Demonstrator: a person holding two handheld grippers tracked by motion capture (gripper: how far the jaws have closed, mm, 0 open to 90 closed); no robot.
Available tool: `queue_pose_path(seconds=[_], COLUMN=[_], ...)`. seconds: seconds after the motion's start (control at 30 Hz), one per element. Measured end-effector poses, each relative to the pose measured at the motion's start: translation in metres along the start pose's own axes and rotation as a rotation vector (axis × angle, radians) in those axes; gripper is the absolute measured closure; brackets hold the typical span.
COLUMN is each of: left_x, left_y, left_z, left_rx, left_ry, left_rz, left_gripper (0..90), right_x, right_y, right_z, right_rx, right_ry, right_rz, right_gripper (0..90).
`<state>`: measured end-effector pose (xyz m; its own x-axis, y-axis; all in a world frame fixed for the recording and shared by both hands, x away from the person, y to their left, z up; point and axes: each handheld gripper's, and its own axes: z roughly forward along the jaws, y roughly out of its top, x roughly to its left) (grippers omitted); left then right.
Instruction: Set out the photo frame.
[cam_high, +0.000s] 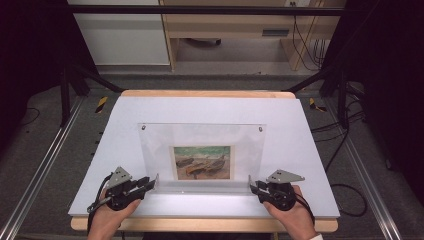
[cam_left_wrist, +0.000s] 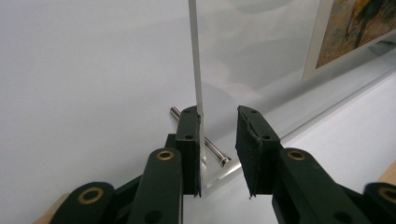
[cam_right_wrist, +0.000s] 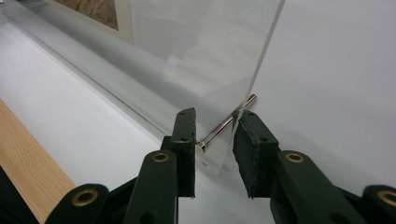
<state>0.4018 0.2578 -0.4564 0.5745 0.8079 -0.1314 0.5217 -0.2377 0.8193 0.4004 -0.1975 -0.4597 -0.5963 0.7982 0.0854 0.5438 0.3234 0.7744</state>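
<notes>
A clear acrylic picture frame (cam_high: 200, 137) stands leaning on the white table top (cam_high: 125, 115), with a small painted print (cam_high: 202, 162) in its middle. My left gripper (cam_high: 152, 182) is at the frame's near left corner and my right gripper (cam_high: 252, 186) at its near right corner. In the left gripper view the jaws (cam_left_wrist: 218, 114) straddle the panel's edge (cam_left_wrist: 195, 56). One pad touches it and the other stands off. A metal pin (cam_left_wrist: 212, 148) runs through the corner. In the right gripper view the jaws (cam_right_wrist: 215, 116) straddle the other corner and its pin (cam_right_wrist: 226, 123), with a gap showing.
Two small screws (cam_high: 143, 127) sit at the frame's far corners. The table's wooden front edge (cam_high: 200, 225) runs just behind my hands. Metal rails (cam_high: 40, 170) flank the table, and cables (cam_high: 345, 145) lie on the floor at the right.
</notes>
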Motion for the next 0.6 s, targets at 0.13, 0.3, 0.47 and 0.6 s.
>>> queue_pose_path(seconds=[0.13,0.3,0.47,0.6], left_x=[-0.0014,-0.0033,-0.0038,-0.0043], left_y=[-0.002,-0.0037,-0.0037,-0.0031], left_z=[-0.0005,-0.0012,-0.0014,-0.0038], left_rx=[0.015,0.036,0.03,0.009], left_ry=[0.001,0.004,0.009,-0.007], left_rz=[0.017,0.056,0.058,0.048], left_gripper=[69.9,69.4,69.9,64.8], right_x=[0.0014,0.0023,0.002,0.0032], right_y=[-0.0023,-0.0049,-0.0056,-0.0062], right_z=[0.0001,0.0004,0.0,-0.001], right_rx=[0.01,0.036,0.034,0.035], right_ry=[0.004,0.007,0.009,0.009], right_rz=[0.004,-0.004,-0.007,-0.009], right_gripper=[70.6,70.8,71.3,66.8])
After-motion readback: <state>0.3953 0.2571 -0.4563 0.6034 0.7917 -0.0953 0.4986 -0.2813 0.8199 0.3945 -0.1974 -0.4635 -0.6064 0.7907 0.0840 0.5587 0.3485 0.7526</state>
